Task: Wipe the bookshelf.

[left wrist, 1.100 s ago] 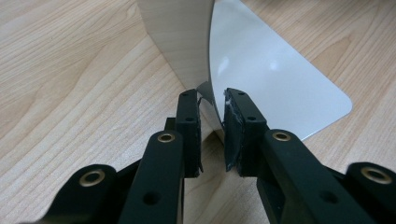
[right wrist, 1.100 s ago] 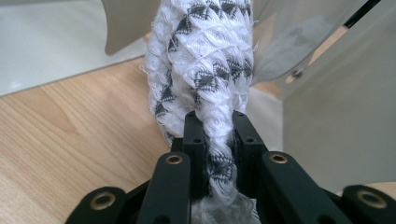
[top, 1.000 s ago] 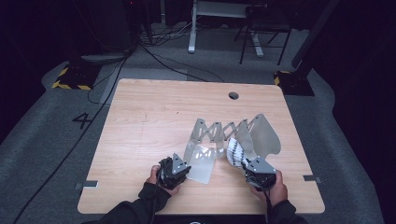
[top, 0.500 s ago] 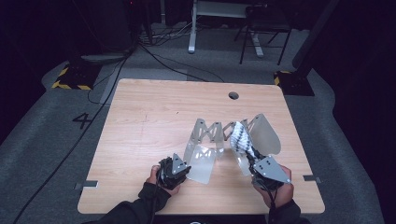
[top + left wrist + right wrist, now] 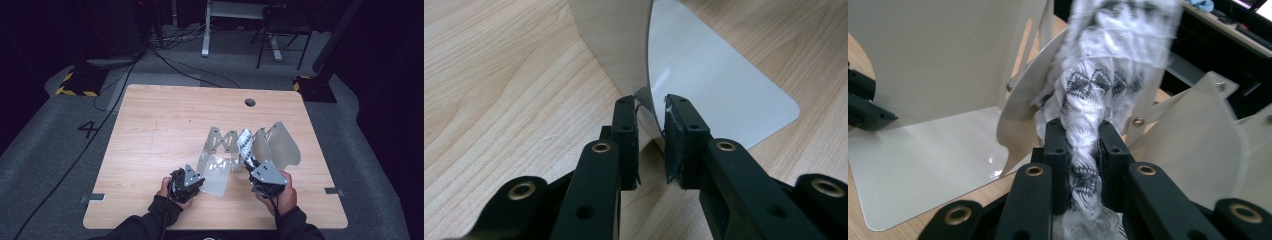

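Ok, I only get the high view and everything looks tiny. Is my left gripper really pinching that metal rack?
Observer: Yes. In the left gripper view the left gripper is shut on the thin edge of one upright plate of the metal rack.
Operator: And what's the patterned thing in my other one?
Observer: A rolled cloth, white with a black woven pattern. The right gripper squeezes it between both jaws, close to the rack's dividers.

The upper end of the black-and-white patterned fabric roll (image 5: 1108, 65) is motion-blurred and cut off by the frame's top edge.
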Tool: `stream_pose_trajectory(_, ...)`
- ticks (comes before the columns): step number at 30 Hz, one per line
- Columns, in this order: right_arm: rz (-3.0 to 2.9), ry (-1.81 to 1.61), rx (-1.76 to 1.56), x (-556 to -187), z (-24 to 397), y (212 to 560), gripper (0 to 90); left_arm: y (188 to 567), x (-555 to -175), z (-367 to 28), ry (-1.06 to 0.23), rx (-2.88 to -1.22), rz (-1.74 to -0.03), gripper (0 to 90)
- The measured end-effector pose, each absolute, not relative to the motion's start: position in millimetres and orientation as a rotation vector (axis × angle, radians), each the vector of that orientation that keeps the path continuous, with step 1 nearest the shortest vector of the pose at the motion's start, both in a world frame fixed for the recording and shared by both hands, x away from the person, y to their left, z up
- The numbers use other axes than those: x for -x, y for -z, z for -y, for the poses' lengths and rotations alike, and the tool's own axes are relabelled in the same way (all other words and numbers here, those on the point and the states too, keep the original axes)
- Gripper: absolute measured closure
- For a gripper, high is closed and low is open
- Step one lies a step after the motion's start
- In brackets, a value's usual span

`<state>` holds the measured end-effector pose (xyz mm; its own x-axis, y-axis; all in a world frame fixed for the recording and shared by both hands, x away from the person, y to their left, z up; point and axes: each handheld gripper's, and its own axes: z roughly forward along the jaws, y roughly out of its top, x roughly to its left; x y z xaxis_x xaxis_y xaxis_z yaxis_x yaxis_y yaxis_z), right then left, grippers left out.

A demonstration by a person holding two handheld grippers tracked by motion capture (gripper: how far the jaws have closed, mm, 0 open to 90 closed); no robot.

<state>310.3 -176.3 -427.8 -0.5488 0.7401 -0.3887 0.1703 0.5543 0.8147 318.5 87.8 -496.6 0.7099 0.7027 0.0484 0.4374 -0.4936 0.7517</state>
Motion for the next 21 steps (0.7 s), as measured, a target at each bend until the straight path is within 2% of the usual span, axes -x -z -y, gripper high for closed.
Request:
stream_pose_trajectory(11, -2.177, -0.840, -0.708, -323.0, 161.7, 466.5, 78.8, 496.8, -319.0, -87.4, -0.455, -2.167, -0.860, 75.7)
stream_pose_trajectory(21, -2.197, -0.824, -0.747, -329.5, 159.5, 481.0, 78.8, 496.9, -319.2, -87.6, -0.450, -2.164, -0.862, 75.7)
